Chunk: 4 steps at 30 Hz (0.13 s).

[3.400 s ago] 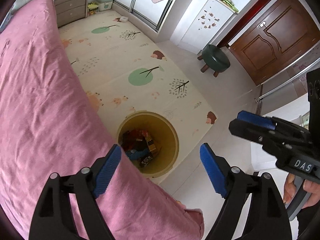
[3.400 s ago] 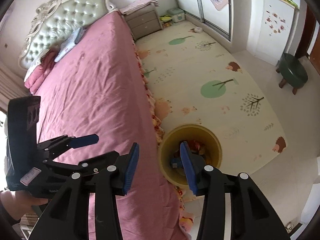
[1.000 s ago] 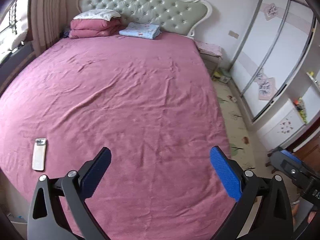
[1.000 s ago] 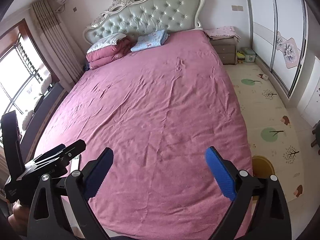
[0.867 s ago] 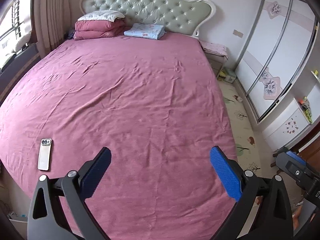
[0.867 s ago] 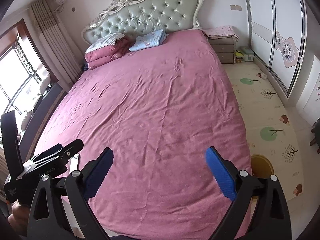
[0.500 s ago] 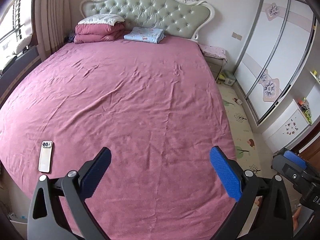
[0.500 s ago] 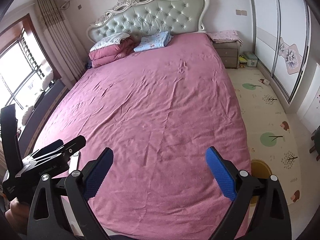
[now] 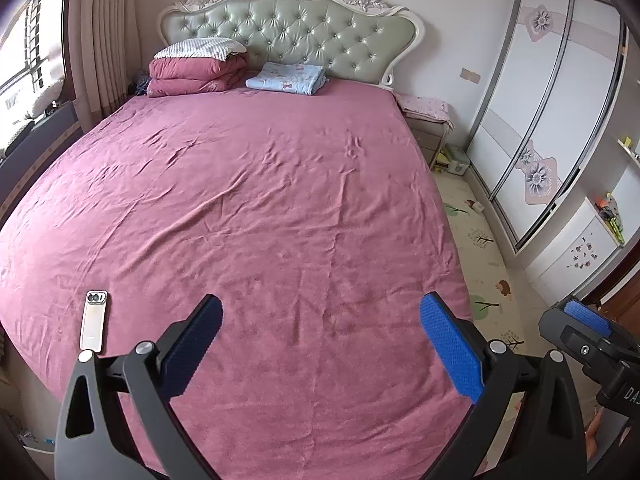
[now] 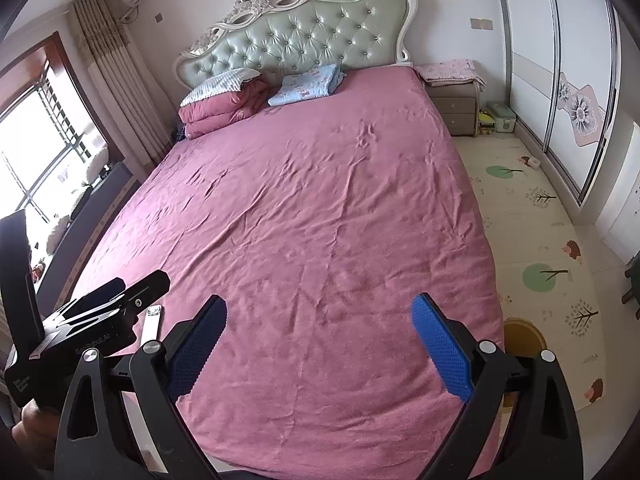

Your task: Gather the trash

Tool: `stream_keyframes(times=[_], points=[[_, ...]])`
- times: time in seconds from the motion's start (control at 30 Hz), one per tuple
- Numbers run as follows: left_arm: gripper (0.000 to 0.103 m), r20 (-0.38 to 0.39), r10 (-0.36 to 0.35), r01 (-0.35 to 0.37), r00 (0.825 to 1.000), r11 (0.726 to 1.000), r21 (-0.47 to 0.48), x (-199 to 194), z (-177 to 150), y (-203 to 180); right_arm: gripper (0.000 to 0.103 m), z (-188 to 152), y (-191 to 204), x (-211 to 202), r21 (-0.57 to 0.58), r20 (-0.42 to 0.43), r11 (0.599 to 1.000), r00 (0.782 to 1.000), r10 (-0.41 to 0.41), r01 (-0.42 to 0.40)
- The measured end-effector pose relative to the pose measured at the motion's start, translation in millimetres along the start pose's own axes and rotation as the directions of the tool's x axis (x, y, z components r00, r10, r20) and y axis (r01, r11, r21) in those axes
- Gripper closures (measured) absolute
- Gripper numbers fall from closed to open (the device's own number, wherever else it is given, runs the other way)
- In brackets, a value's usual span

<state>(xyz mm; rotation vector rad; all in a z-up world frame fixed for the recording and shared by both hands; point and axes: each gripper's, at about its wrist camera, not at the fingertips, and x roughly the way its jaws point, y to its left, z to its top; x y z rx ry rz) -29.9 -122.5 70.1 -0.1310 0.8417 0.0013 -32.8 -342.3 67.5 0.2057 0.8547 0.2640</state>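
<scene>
A white phone (image 9: 94, 321) lies flat near the left foot edge of the pink-covered bed (image 9: 256, 208), just left of the left tongs (image 9: 320, 344), which hover over the foot of the bed with blue pads spread wide apart and nothing between them. Folded quilts (image 9: 196, 70) and a blue cloth (image 9: 285, 79) sit against the tufted headboard (image 9: 288, 36). The right tongs (image 10: 318, 344) are likewise spread wide and empty. Right of the bed, the yellow trash bin (image 10: 520, 336) stands on the patterned play mat (image 10: 524, 216), partly hidden by the bed's corner.
</scene>
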Motion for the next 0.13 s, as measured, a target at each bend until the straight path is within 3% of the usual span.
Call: stream_keyframes(times=[0.13], points=[[0.004, 0.005, 0.005, -0.005, 1.0, 1.0, 0.019, -0.5, 1.0, -3.2, 0.013, -1.1, 1.3, 0.6, -0.001, 0.0, 1.0, 1.0, 0.001, -0.001]])
